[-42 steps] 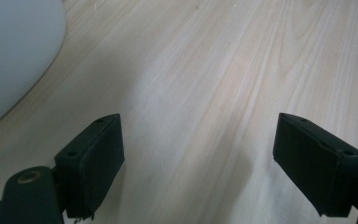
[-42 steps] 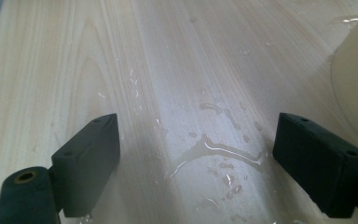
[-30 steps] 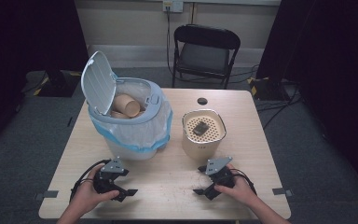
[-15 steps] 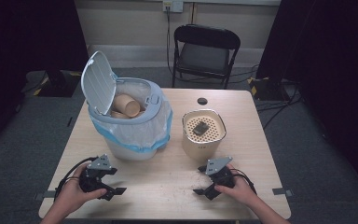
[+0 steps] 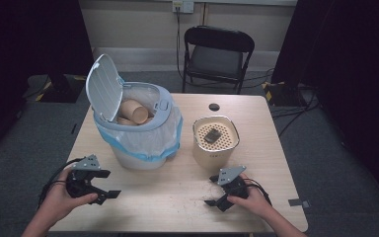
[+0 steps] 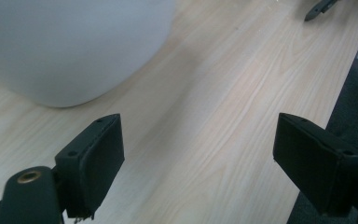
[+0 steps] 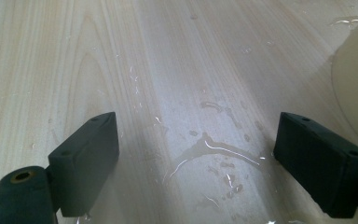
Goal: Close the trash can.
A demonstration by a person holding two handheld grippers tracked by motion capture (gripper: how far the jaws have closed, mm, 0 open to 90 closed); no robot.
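Both grippers in our hands at near table edge. Left gripper: jaws wide, nothing betw. them, held over wood near the left corner, just in front of white bin. Right gripper: jaws wide, empty, over a wet patch on table, near the cream container. Mid-table: bin w/ lid up, blue-edged liner, paper cups inside; container w/ perforated top bearing a dark item. Beyond: black chair.
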